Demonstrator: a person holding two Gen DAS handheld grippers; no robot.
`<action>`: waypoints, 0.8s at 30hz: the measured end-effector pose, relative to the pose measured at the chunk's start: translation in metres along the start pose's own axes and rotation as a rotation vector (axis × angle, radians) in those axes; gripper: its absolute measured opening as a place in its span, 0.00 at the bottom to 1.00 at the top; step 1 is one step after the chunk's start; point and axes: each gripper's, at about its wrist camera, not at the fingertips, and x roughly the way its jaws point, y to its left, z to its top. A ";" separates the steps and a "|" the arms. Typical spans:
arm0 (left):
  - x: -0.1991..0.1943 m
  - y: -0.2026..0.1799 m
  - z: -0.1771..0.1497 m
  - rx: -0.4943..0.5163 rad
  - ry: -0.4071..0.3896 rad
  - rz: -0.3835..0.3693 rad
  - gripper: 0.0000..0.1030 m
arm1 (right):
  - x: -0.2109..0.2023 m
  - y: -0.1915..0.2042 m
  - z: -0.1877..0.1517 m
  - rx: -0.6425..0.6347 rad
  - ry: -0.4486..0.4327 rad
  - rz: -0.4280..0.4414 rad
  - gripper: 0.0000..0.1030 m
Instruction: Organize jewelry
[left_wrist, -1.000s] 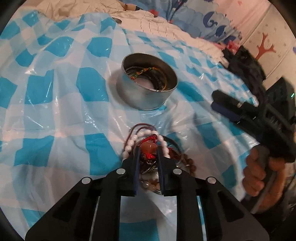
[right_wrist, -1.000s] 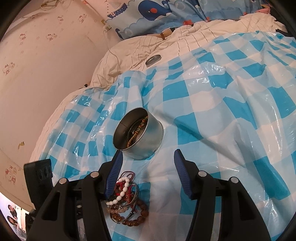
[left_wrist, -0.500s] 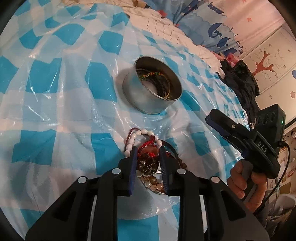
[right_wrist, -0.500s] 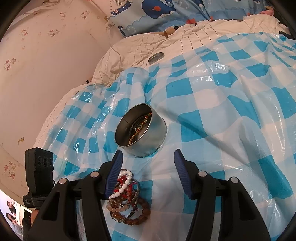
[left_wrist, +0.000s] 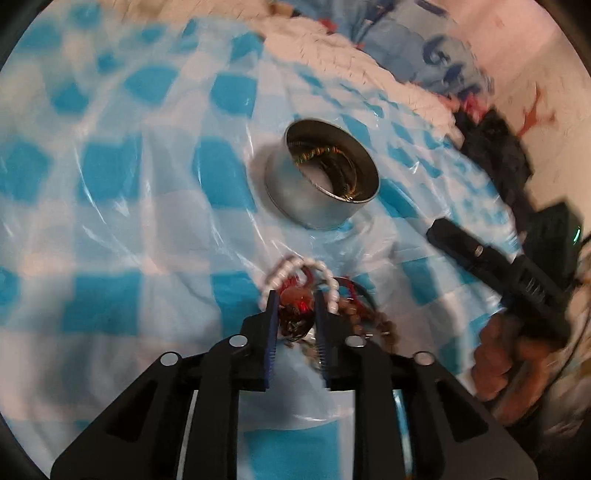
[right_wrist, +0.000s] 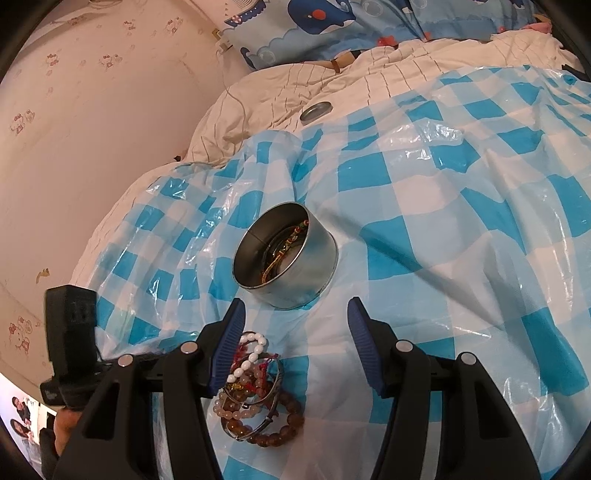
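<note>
A round metal tin (left_wrist: 317, 210) (right_wrist: 295, 284) stands on the blue-checked plastic sheet (right_wrist: 443, 221), with dark cords and a colourful braided bracelet inside. A pile of bracelets (right_wrist: 258, 402) lies just in front of it: white beads (left_wrist: 327, 269), red cord, brown and pink beads. My left gripper (left_wrist: 295, 297) is down on the pile. Its jaws are opening, with red and brown beads (left_wrist: 295, 299) between them. My right gripper (right_wrist: 295, 305) (left_wrist: 447, 236) stands open right of the pile, near the tin, with only sheet between its fingers.
A small round metal lid (right_wrist: 316, 110) lies on the cream quilt behind the sheet. A whale-print pillow (right_wrist: 332, 29) is at the back. Dark clothing (left_wrist: 495, 155) is heaped at the right by the wall. A hand (left_wrist: 498, 354) holds the right gripper.
The left gripper's jaws have widened a little over the bracelet pile, and its view has rolled and blurred. The right gripper has not moved.
</note>
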 end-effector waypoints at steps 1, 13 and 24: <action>-0.001 0.005 0.001 -0.027 0.001 -0.015 0.26 | 0.000 0.000 0.000 -0.001 0.000 0.000 0.55; -0.019 0.006 0.002 -0.021 -0.067 -0.006 0.48 | 0.000 0.000 0.000 -0.001 0.000 0.000 0.55; -0.007 -0.040 -0.015 0.331 -0.011 0.180 0.10 | 0.001 0.002 0.000 -0.003 0.004 0.002 0.55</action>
